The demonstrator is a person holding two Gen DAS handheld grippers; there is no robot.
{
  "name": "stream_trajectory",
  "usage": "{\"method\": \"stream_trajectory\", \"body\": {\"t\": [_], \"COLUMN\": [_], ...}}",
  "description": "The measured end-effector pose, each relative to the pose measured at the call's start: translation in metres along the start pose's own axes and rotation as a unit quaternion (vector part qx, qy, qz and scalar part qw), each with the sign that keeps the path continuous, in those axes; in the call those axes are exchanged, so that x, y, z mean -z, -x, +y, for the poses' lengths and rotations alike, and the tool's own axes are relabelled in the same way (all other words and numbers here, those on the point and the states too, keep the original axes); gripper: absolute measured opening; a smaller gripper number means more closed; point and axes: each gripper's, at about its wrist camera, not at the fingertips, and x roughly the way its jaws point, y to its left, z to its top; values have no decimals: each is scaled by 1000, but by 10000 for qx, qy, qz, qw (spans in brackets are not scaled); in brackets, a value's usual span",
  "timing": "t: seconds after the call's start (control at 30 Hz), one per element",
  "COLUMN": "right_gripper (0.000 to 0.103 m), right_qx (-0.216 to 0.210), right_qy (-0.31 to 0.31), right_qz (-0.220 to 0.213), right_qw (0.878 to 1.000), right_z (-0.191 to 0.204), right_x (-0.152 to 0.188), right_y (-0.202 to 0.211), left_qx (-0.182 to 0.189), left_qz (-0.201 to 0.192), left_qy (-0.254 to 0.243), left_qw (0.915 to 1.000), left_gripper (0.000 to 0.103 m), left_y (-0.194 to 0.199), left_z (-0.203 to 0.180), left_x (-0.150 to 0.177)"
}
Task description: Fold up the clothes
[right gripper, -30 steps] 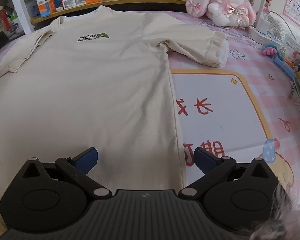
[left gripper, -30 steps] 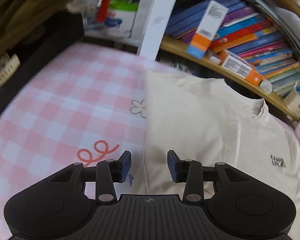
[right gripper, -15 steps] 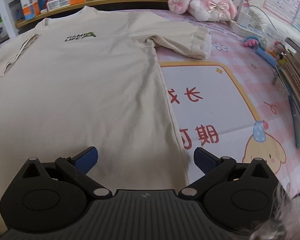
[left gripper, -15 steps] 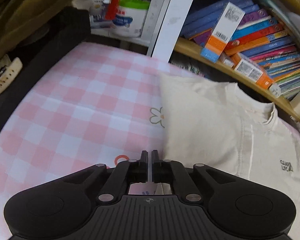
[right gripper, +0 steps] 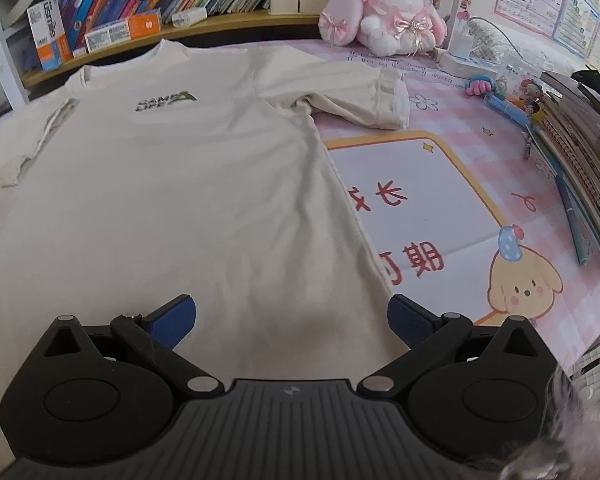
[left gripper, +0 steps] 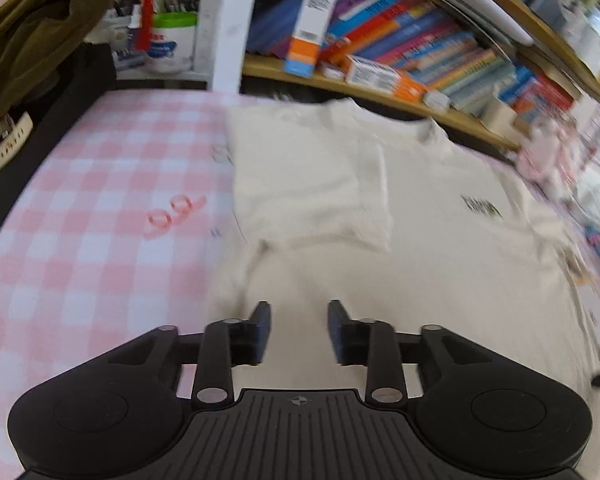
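Observation:
A cream T-shirt [right gripper: 180,184] with a small green and black chest logo [right gripper: 166,100] lies flat, front up, on a pink checked cloth [left gripper: 80,208]. Its left sleeve [left gripper: 308,184] is folded inward onto the body; in the right wrist view the other sleeve [right gripper: 356,96] lies spread outward. My left gripper [left gripper: 298,326] hovers open over the shirt's left side, below the folded sleeve, holding nothing. My right gripper [right gripper: 292,316] stands wide open above the shirt's lower right part, near the side seam, with nothing between its fingers.
A wooden shelf [left gripper: 380,92] of books runs along the far edge. A pink plush rabbit [right gripper: 384,26] sits at the back right. Stacked books and pens [right gripper: 572,148] line the right edge. A dark green cloth [left gripper: 32,28] hangs at the far left.
The left gripper shut on the left sleeve, carried it inward onto the shirt, and has now opened and let it go. The right gripper stayed open, shifting only slightly.

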Motion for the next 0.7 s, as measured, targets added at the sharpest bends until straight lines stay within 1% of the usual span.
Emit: {"method": "stream_trajectory", "body": {"t": [0.07, 0.1, 0.17, 0.2, 0.23, 0.27, 0.33, 0.47, 0.7], "right_gripper": [103, 103, 103, 103, 103, 103, 103, 103, 103], "right_qx": [-16, -26, -39, -26, 1, 33, 67, 85, 22], "right_qy": [-102, -166, -279, -330, -359, -377, -372, -371, -447], "right_qz": [-31, -45, -49, -51, -46, -38, -48, -103, -200], "right_qw": [9999, 9998, 9996, 9994, 9993, 9993, 9993, 9992, 9988], "right_z": [4, 7, 11, 13, 15, 17, 19, 15, -2], "right_x": [2, 3, 5, 7, 8, 9, 12, 13, 8], "right_y": [4, 7, 11, 13, 15, 17, 23, 28, 27], "left_qx": [91, 145, 235, 279, 308, 318, 343, 383, 206], "left_qz": [87, 134, 222, 266, 259, 244, 248, 236, 170], "left_qy": [60, 99, 149, 171, 145, 72, -56, -70, 10], "left_qw": [9999, 9998, 9994, 9991, 9991, 9992, 9991, 9990, 9996], "left_gripper": [45, 48, 59, 59, 62, 67, 67, 67, 68], "left_y": [5, 7, 6, 6, 6, 6, 5, 6, 5], "left_z": [-4, -6, -9, -10, -13, -15, -20, -26, -42], "left_x": [12, 18, 27, 31, 35, 36, 37, 37, 36]}}
